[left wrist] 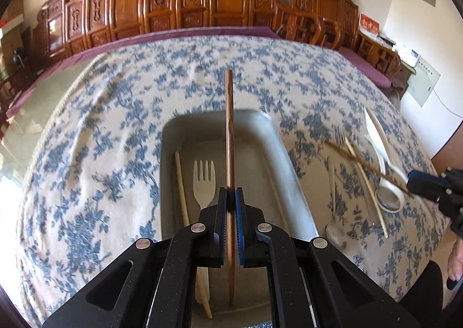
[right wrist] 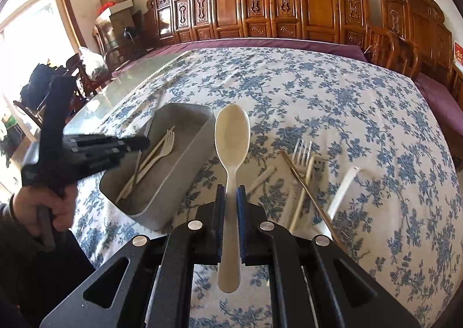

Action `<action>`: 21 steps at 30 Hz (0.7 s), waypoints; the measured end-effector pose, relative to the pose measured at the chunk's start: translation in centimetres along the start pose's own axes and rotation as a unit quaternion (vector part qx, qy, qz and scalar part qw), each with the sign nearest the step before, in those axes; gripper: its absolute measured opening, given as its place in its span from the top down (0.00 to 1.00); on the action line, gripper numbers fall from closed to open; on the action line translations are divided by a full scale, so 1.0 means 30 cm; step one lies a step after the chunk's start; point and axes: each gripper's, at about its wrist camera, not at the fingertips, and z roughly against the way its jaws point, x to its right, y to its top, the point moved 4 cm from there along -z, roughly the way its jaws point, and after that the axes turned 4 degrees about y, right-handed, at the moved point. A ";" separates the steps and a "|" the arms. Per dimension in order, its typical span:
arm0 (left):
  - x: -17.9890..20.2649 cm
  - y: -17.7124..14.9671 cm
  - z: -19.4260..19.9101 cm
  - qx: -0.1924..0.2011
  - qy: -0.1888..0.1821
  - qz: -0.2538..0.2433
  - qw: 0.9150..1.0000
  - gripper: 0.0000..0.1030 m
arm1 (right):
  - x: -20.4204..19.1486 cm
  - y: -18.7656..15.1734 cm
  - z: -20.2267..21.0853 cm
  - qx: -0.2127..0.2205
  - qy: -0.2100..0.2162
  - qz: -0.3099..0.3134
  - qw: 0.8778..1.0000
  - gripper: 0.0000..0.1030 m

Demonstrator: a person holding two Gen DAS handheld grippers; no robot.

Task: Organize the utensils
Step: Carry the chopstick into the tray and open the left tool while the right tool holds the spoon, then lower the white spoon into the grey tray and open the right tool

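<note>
Chopstick (left wrist: 229, 137), brown, is clamped in your left tool (left wrist: 230, 197) above the grey tray (left wrist: 277, 140), which holds a cream fork (left wrist: 204, 180). Your right tool (right wrist: 230, 197) grips a cream spoon (right wrist: 232, 137) over the floral desk (right wrist: 332, 90), beside loose utensils (right wrist: 306, 171).

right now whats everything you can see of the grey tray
The grey tray is a long, open-topped rectangular bin with rounded corners and a matte, speckled surface that looks like plastic or stone composite. It sits flat on the blue floral tablecloth. Inside lie a cream fork and pale chopsticks. The left gripper holds a brown chopstick over it; whether that touches the tray is unclear.
</note>
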 end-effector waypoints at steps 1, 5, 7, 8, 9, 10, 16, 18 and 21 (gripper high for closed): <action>0.001 -0.005 -0.014 -0.006 -0.003 0.000 1.000 0.96 | -0.002 0.007 -0.003 0.000 0.001 0.000 1.000 0.91; 0.012 -0.010 -0.042 -0.014 -0.009 -0.002 1.000 0.96 | -0.023 0.036 -0.018 0.001 0.004 0.003 1.000 0.90; 0.014 -0.012 -0.047 -0.017 -0.012 -0.001 1.000 0.96 | -0.032 0.047 -0.026 0.002 0.005 0.004 1.000 0.91; 0.016 -0.015 -0.053 -0.020 -0.013 -0.001 1.000 0.96 | -0.037 0.052 -0.032 0.002 0.006 0.005 1.000 0.90; 0.017 -0.017 -0.057 -0.023 -0.013 0.000 1.000 0.96 | -0.042 0.058 -0.037 0.002 0.007 0.006 1.000 0.90; 0.016 -0.019 -0.059 -0.025 -0.015 0.002 1.000 0.96 | -0.049 0.063 -0.044 0.002 0.010 0.007 1.000 0.91; -0.003 -0.013 -0.038 -0.017 -0.013 0.006 1.000 0.95 | -0.094 0.088 -0.085 0.000 0.018 0.004 1.000 0.91; -0.020 -0.008 -0.020 -0.010 -0.011 0.010 1.000 0.95 | -0.113 0.097 -0.099 0.000 0.024 0.000 1.000 0.90; -0.053 0.002 0.007 0.001 -0.002 0.015 1.000 0.95 | -0.151 0.115 -0.137 -0.002 0.037 -0.006 0.999 0.90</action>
